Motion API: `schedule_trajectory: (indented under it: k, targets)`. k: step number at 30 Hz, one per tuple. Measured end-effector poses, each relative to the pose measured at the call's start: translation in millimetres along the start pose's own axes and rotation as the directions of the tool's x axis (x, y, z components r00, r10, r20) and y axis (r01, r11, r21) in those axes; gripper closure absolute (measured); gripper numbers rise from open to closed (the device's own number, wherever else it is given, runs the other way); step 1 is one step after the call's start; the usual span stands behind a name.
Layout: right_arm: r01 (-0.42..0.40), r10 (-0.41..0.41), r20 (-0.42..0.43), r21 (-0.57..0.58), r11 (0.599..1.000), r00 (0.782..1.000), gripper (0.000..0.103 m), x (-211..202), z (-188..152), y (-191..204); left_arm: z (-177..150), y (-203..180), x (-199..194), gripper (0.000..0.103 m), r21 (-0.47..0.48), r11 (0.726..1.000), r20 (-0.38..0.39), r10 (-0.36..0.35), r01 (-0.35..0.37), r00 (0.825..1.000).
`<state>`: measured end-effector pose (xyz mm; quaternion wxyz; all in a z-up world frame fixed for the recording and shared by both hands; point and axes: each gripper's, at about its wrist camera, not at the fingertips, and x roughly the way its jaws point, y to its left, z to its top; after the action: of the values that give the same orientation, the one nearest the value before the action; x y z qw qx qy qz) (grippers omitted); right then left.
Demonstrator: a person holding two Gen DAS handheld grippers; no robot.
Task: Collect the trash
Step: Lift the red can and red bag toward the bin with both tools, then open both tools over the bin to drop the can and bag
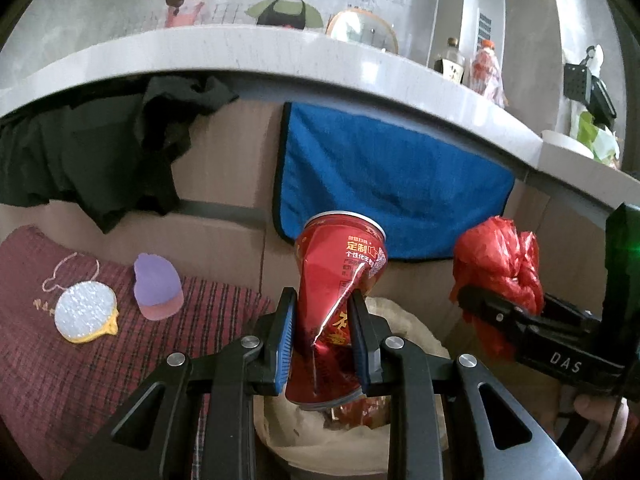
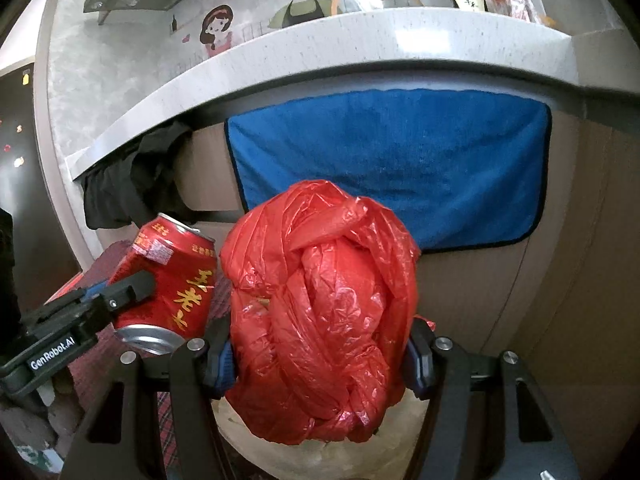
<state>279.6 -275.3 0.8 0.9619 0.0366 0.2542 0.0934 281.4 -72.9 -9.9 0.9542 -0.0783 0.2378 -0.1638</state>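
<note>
Two pieces of trash are seen from the left wrist camera. A crushed red can (image 1: pixel 336 300) is clamped between the blue-padded fingers (image 1: pixel 283 336) of the left gripper (image 1: pixel 322 332), held above a pale bag-lined bin (image 1: pixel 404 320). To the right, a crumpled red plastic bag (image 1: pixel 496 264) is gripped by the right gripper (image 1: pixel 504 312). A purple sponge (image 1: pixel 156 286) and a round white scrubber (image 1: pixel 86 312) lie on a plaid cloth (image 1: pixel 80 380) at left, and a blue towel (image 1: pixel 384 184) hangs below the desk (image 1: pixel 280 56).

From the right wrist camera, the red plastic bag (image 2: pixel 320 320) is seen squeezed between the right gripper's (image 2: pixel 320 356) fingers (image 2: pixel 220 356), over the bin. Just beside it at left, the can (image 2: pixel 172 276) is held in the left gripper (image 2: pixel 120 294).
</note>
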Motion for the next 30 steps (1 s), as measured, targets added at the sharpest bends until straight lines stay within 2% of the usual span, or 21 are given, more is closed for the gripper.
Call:
schedule_trajectory:
  k: [16, 20, 21, 22, 24, 27, 30]
  targets:
    - [0.000, 0.002, -0.048, 0.046, 0.999, 0.999, 0.042, 27.3, -9.8, -19.2, -16.4, -3.1, 34.9, 0.077, -0.025, 0.999, -0.079, -0.035, 0.033, 0.996]
    - [-0.008, 0.012, -0.066, 0.067, 0.998, 0.998, 0.039, 37.9, -11.2, -25.2, -16.0, 1.6, 46.3, 0.077, -0.052, 0.994, -0.105, -0.100, 0.094, 0.989]
    - [-0.011, 0.016, -0.067, 0.063, 0.998, 0.998, 0.033, 41.2, -11.1, -26.0, -15.3, 5.3, 50.1, 0.074, -0.073, 0.990, -0.118, -0.131, 0.123, 0.984]
    - [-0.009, 0.014, -0.079, 0.056, 0.998, 0.997, 0.030, 46.4, -11.8, -26.7, -14.1, 10.8, 53.9, 0.065, -0.102, 0.985, -0.134, -0.152, 0.139, 0.979]
    - [-0.002, 0.010, -0.106, 0.070, 0.998, 0.994, 0.029, 53.6, -13.3, -29.7, -12.0, 20.1, 55.4, 0.052, -0.142, 0.980, -0.141, -0.157, 0.136, 0.978]
    - [-0.037, 0.050, -0.109, 0.118, 0.992, 0.993, 0.027, 55.6, -17.7, -35.5, -7.2, 30.0, 50.6, 0.050, -0.171, 0.975, -0.131, -0.163, 0.140, 0.978]
    - [-0.037, 0.050, -0.103, 0.120, 0.992, 0.993, 0.026, 50.3, -19.2, -33.7, -3.0, 39.3, 42.4, 0.050, -0.180, 0.977, -0.115, -0.135, 0.113, 0.984]
